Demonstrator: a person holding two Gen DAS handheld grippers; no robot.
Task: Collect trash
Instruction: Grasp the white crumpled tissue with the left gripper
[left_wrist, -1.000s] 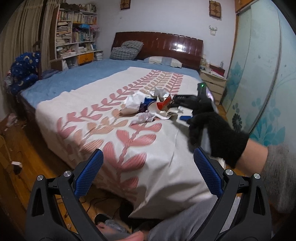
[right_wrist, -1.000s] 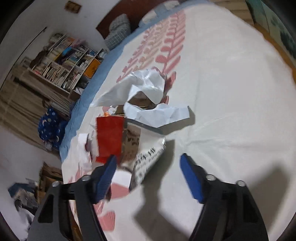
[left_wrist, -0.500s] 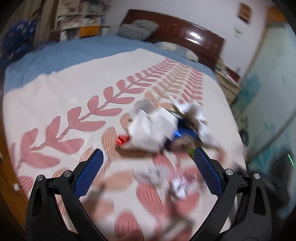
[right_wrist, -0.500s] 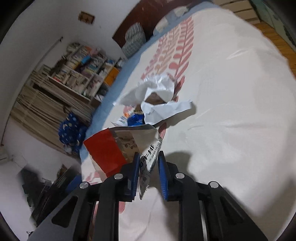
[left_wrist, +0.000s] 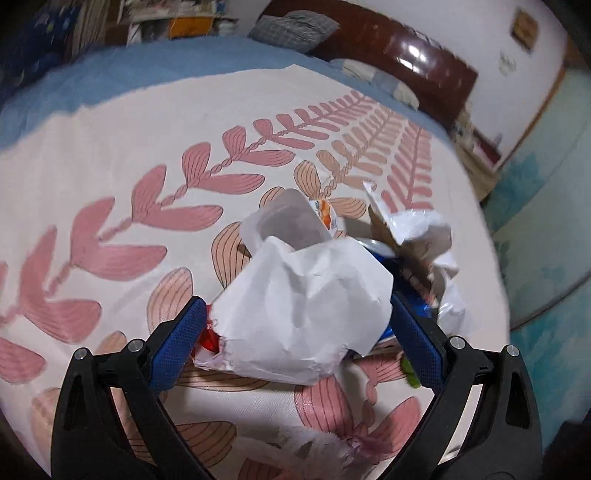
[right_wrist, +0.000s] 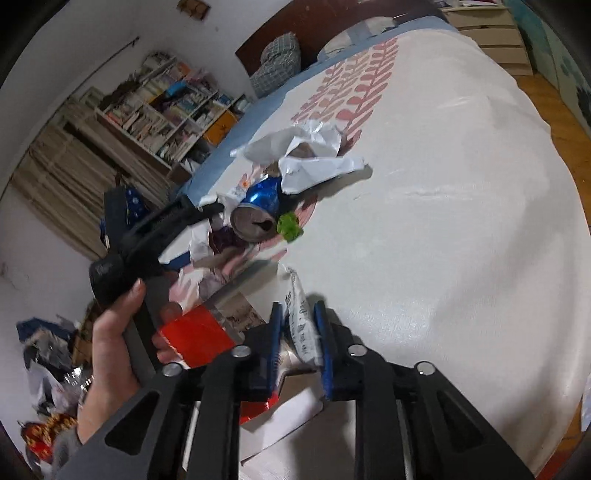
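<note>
A: What takes up most of the view?

B: The bed (left_wrist: 110, 155), under a cream bedspread (right_wrist: 461, 221) printed with pink leaf sprigs. A blue sheet (left_wrist: 110, 77) shows along its far side, with a dark wooden headboard (left_wrist: 424, 62) and a checked pillow (left_wrist: 295, 26) behind it. A bookshelf (right_wrist: 166, 107) crammed with books stands against the wall.

A: And the trash?

B: It lies in a loose pile near the middle of the bedspread. The biggest piece is a crumpled white paper sheet (left_wrist: 306, 306), and just behind it a white plastic bag (left_wrist: 288, 221) stands open; I cannot tell what is inside. From the other side I see a second crumpled white wrapper (right_wrist: 317, 162), a blue drink can (right_wrist: 258, 210) on its side with its opened top facing the camera, and a small green scrap (right_wrist: 290, 227) touching the can.

A: What is the left gripper (left_wrist: 295, 339) doing?

B: Its jaws stand wide, one blue pad on each side of the white paper sheet, which nearly fills the gap. I cannot tell whether the pads touch it. A bare hand (right_wrist: 110, 343) holds the handle.

A: The right gripper (right_wrist: 297, 332)?

B: Its jaws are narrow, opening slightly, and a printed snack wrapper (right_wrist: 299, 317) with a red panel is pinched between the pads, lifted off the bedspread near the bed's edge.
</note>
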